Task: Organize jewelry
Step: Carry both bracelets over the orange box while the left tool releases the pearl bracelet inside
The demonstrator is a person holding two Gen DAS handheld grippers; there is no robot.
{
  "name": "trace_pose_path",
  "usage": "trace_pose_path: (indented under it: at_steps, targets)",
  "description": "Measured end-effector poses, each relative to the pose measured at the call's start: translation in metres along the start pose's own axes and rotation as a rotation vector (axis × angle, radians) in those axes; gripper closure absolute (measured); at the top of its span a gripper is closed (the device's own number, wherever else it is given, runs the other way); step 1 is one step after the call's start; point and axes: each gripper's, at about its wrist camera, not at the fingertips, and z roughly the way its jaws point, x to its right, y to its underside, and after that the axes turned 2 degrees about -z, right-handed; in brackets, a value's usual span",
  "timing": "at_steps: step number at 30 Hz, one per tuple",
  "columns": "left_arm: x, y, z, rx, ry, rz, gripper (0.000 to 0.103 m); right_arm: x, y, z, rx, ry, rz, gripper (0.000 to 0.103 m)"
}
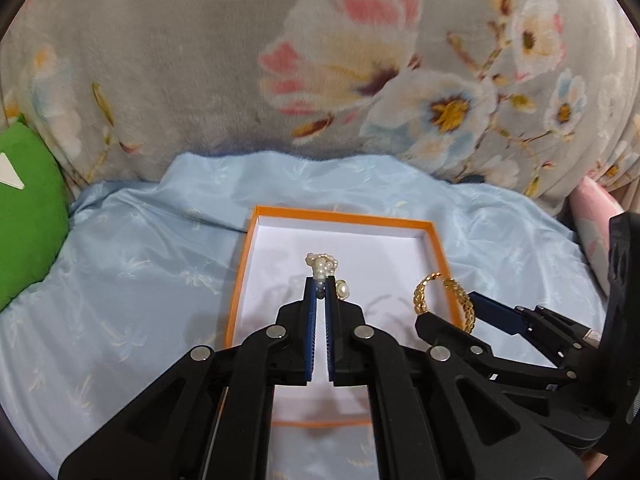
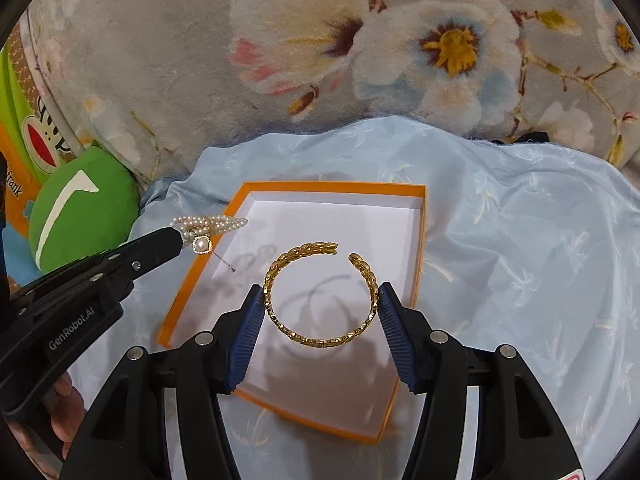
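An orange box with a white inside (image 1: 430,227) (image 2: 420,240) lies on pale blue cloth. My left gripper (image 1: 320,280) is shut on a pearl hair clip (image 1: 322,263) with a pearl drop, held above the box's middle; in the right wrist view the clip (image 2: 208,224) hangs over the box's left rim. My right gripper (image 2: 322,294) is shut on a gold open cuff bracelet (image 2: 320,336), pads against its two sides, held above the box. The bracelet (image 1: 420,296) shows in the left wrist view over the box's right rim.
A grey floral blanket (image 1: 200,60) rises behind the box. A green cushion (image 1: 28,208) (image 2: 80,208) lies at the left, with an orange printed bag (image 2: 24,120) behind it. The blue cloth (image 2: 520,260) spreads around the box.
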Motion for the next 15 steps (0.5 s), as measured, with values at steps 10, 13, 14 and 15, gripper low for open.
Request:
trace_pose_path:
  at_steps: [10, 13, 14, 15]
  targets:
    - [-0.014, 0.013, 0.057, -0.083, -0.017, -0.02, 0.097, -0.002, -0.001, 0.045, -0.062, 0.045, -0.064, 0.045]
    - [-0.018, 0.018, 0.06, -0.098, -0.041, -0.024, 0.068, -0.003, 0.002, 0.044, -0.058, 0.059, -0.08, 0.043]
    - [-0.021, 0.021, 0.059, -0.1, -0.046, -0.029, 0.063, -0.003, 0.003, 0.042, -0.057, 0.057, -0.084, 0.043]
    - [-0.022, 0.024, 0.059, -0.109, -0.048, -0.028, 0.063, -0.004, 0.003, 0.041, -0.059, 0.055, -0.088, 0.042]
